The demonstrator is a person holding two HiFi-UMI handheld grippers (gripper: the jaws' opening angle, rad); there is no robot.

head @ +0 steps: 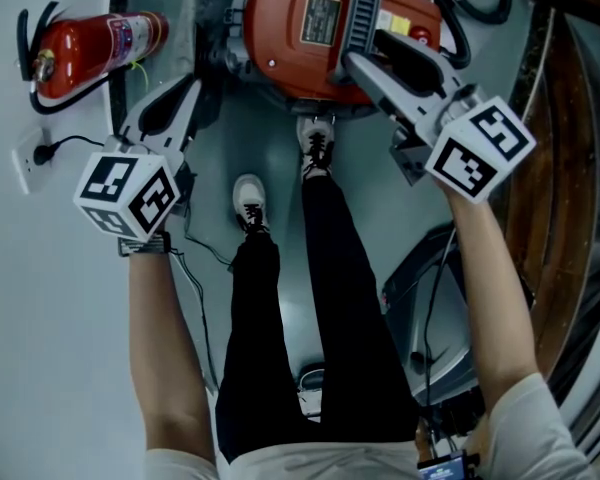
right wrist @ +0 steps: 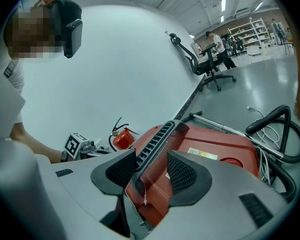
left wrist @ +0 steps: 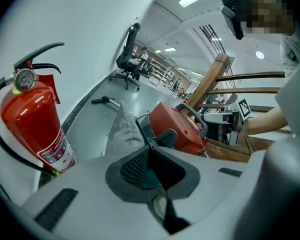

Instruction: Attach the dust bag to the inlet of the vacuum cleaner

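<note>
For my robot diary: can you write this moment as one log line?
left gripper: jaws together beside grey dust bag, grip unclear | right gripper: jaws apart around handle of red vacuum cleaner

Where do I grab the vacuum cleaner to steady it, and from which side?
Take the ribbed grey carry handle on the vacuum cleaner, coming from above with the jaws across its width. It is a narrow raised bar, and the right hand-held gripper has its open jaws lined up either side of it.
</note>
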